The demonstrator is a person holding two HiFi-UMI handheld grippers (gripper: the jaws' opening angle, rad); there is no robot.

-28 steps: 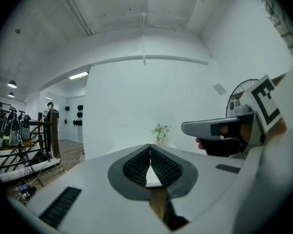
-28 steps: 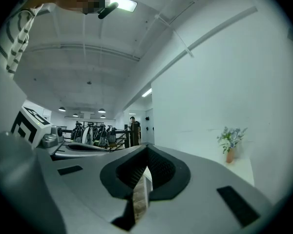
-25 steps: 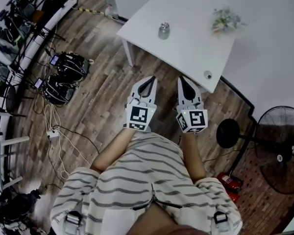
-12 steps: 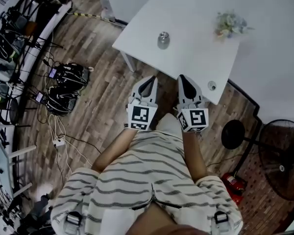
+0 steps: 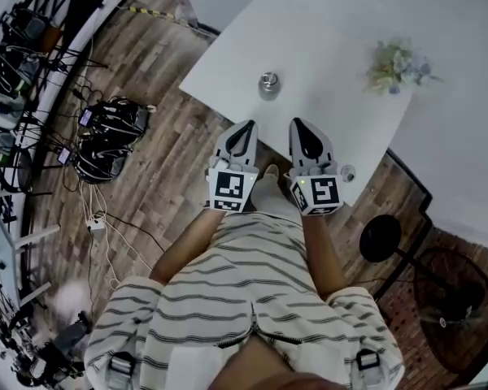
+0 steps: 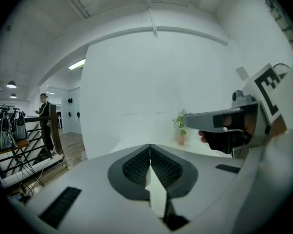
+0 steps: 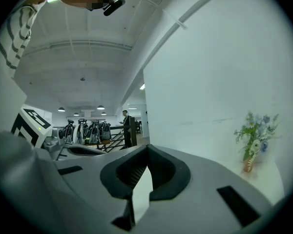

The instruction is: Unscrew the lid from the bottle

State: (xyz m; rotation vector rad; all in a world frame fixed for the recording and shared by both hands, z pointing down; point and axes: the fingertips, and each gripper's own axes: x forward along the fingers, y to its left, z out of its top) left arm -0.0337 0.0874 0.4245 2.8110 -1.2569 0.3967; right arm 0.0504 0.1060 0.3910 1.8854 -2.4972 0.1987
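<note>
Head view: cables (image 5: 106,226) and black bags (image 5: 106,140) lie on the wood floor (image 5: 171,169), far left. The left gripper (image 5: 245,136) is held out with its tip at the near edge of the white table (image 5: 325,39). The left gripper view shows its pads (image 6: 136,165) clenched together with nothing between them. The bottle (image 5: 268,85) stands upright on the table, ahead of both grippers and roughly between their lines, apart from each, its silvery top facing up. The right gripper (image 5: 302,134) is just beside the left one and points the same way. The right gripper view has its jaws pressed shut too, empty. A small round object (image 5: 347,171) sits at the table edge, just right of that gripper. A plant (image 5: 397,63) stands farther right on the table, well apart from the bottle. A fan (image 5: 449,319) stands on the floor, lower right.
</note>
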